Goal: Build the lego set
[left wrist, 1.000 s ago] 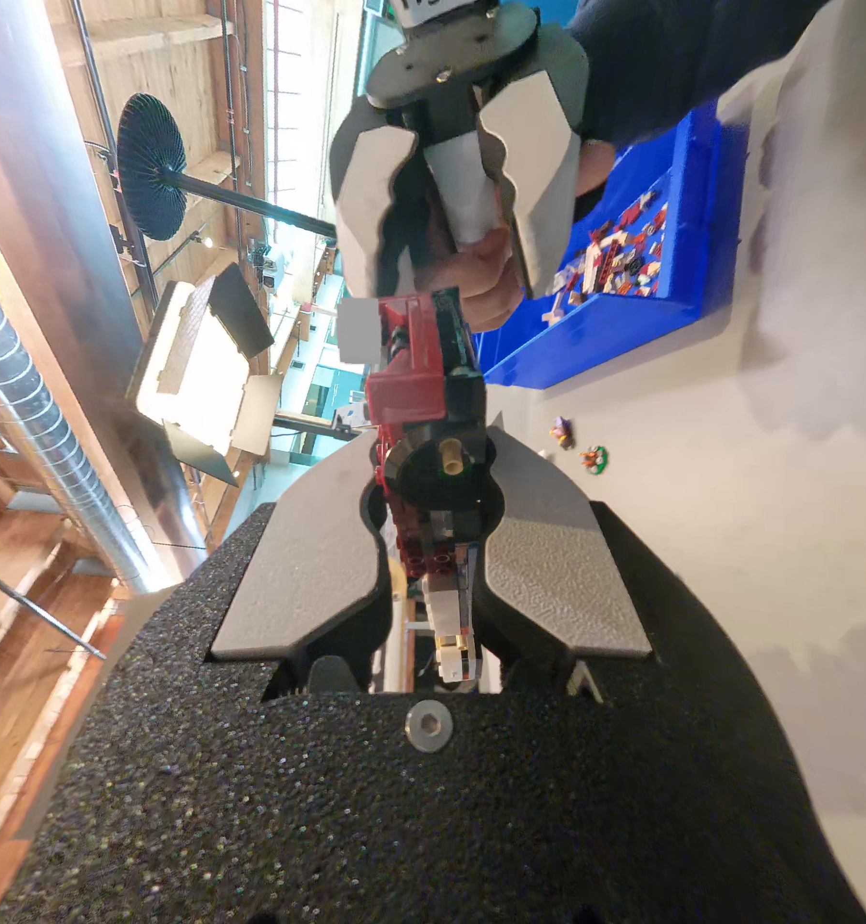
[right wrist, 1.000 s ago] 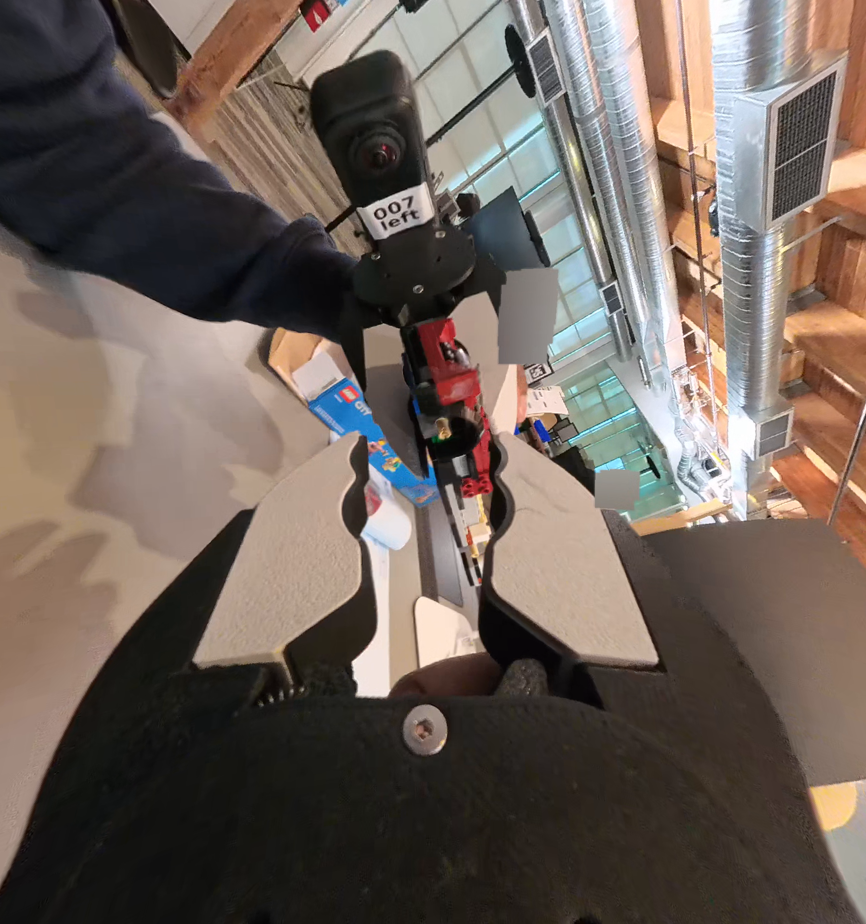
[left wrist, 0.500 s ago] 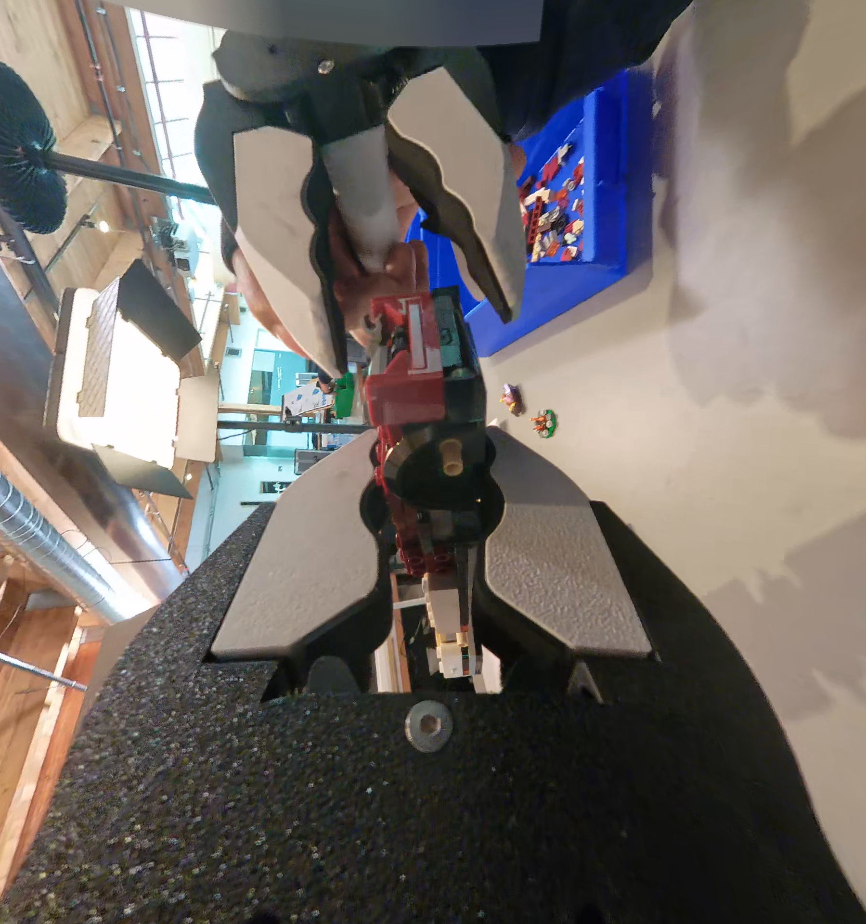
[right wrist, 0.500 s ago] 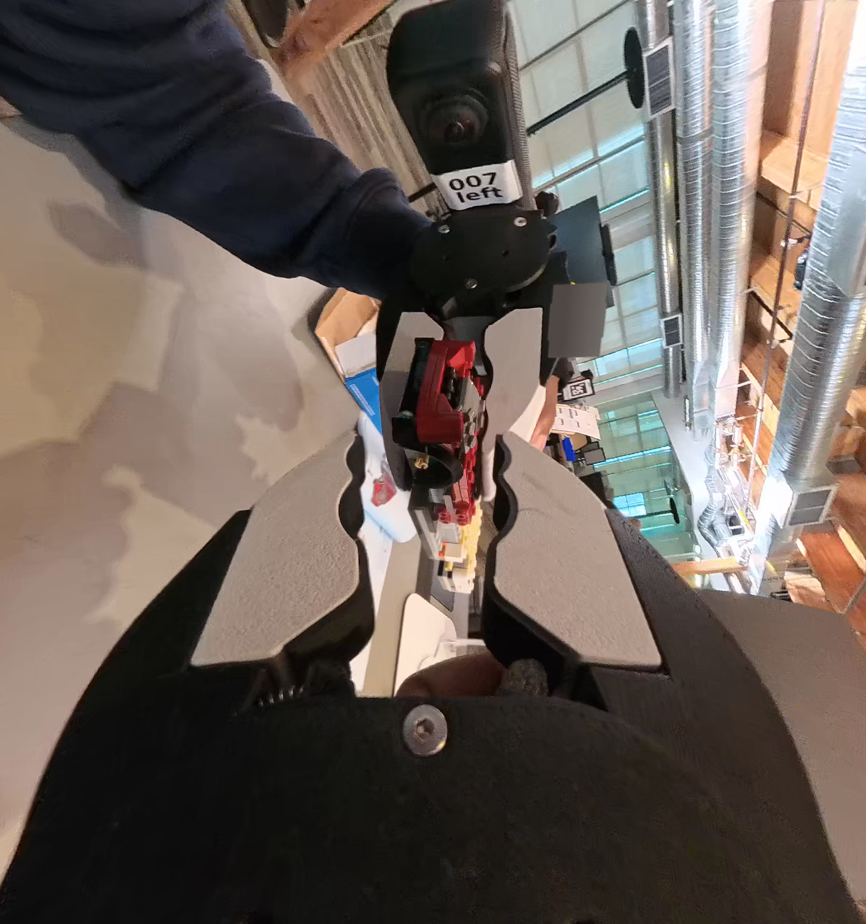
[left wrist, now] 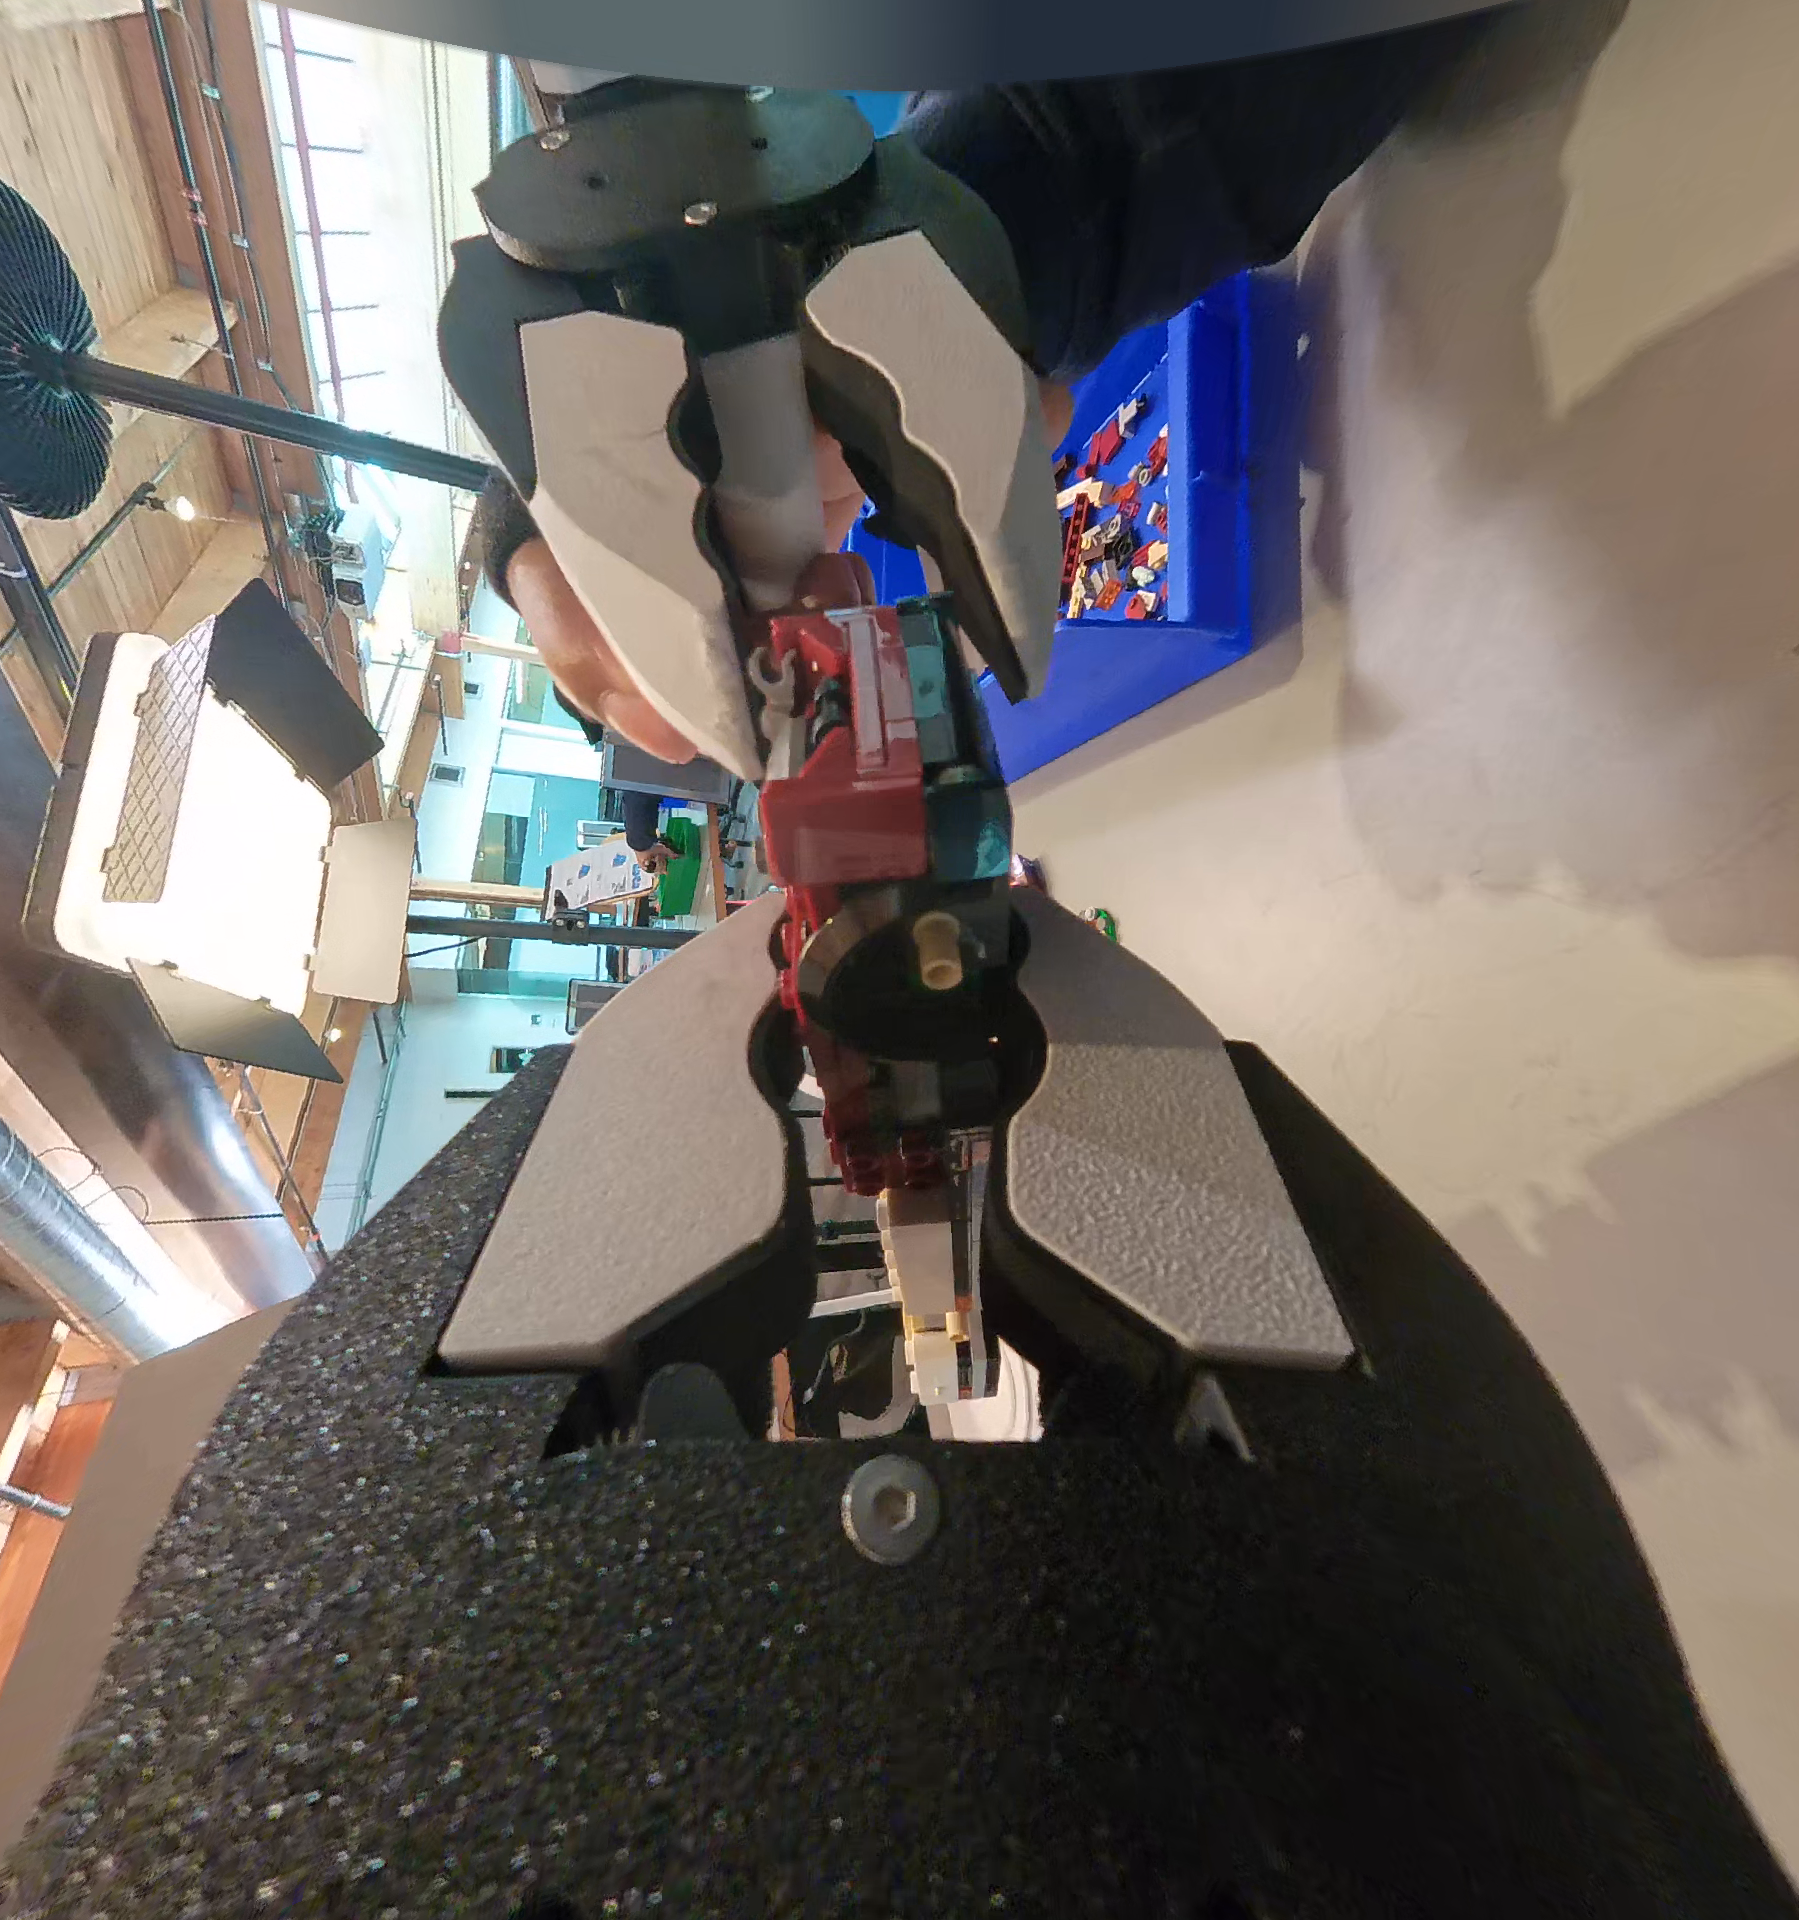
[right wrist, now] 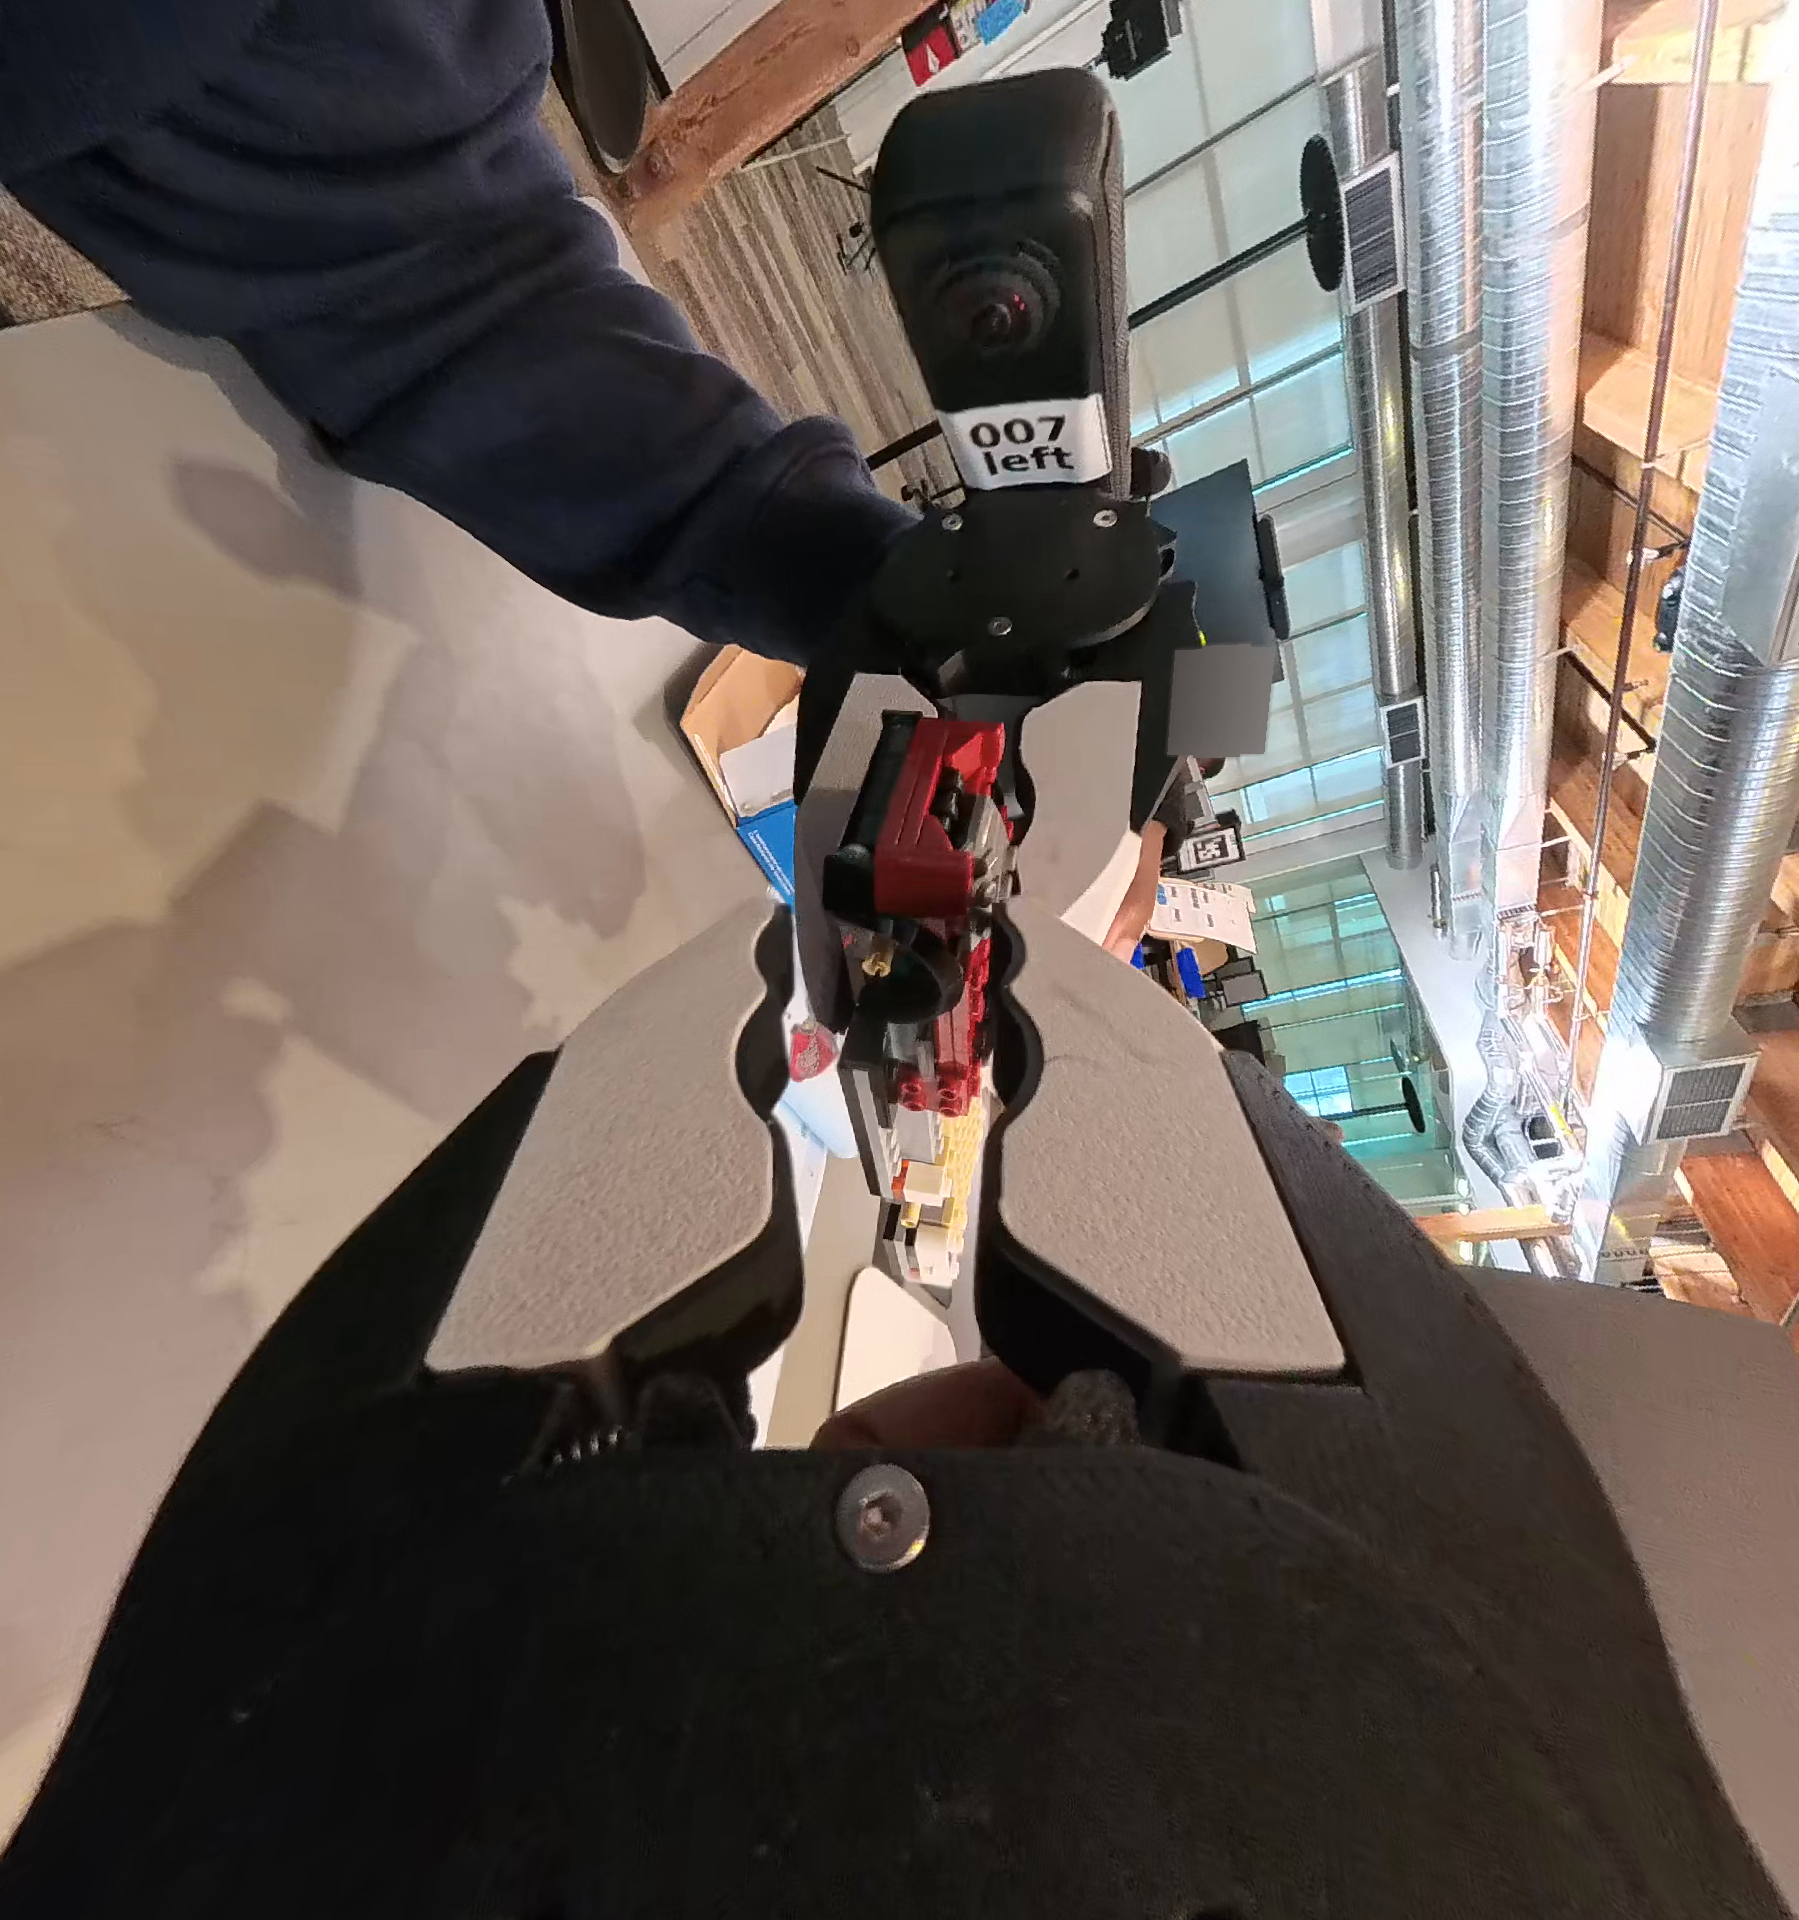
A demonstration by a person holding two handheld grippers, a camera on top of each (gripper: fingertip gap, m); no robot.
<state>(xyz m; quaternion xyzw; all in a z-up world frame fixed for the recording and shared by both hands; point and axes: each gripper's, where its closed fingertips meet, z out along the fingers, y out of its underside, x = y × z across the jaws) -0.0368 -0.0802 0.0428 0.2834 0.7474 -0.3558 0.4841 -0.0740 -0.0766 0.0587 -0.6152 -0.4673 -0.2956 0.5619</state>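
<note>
So the biggest thing here is the pale table (left wrist: 1497, 935), which fills the whole right side of the left wrist view. There's a lit studio light panel (left wrist: 188, 831) off past its edge in the room. On the far part of the table sits a blue bin (left wrist: 1217, 582) with a scatter of loose bricks (left wrist: 1113, 540) in red, white and black at the bottom. In the right wrist view you can also see an open cardboard box (right wrist: 729, 707) farther along the table, and a dark blue sleeve (right wrist: 407, 312) reaching in to the left claw (left wrist: 895, 914). That claw is clamped on a red and black brick model (left wrist: 843, 821), gripping it on both sides around the middle, with the model held up off the table. The right claw (right wrist: 890, 935) faces it head on, and its 2 pads look closed on the far red end of the same model, so the 2 claws share it between them. The model's black wheel (left wrist: 905, 997) sits right in the notch of the left claw's fingers, with a tan pin (left wrist: 939, 951) sticking out of its hub. Smallest of all, a tiny green and red piece (left wrist: 1101, 920) lies on the table just beside that claw's fingertip.
</note>
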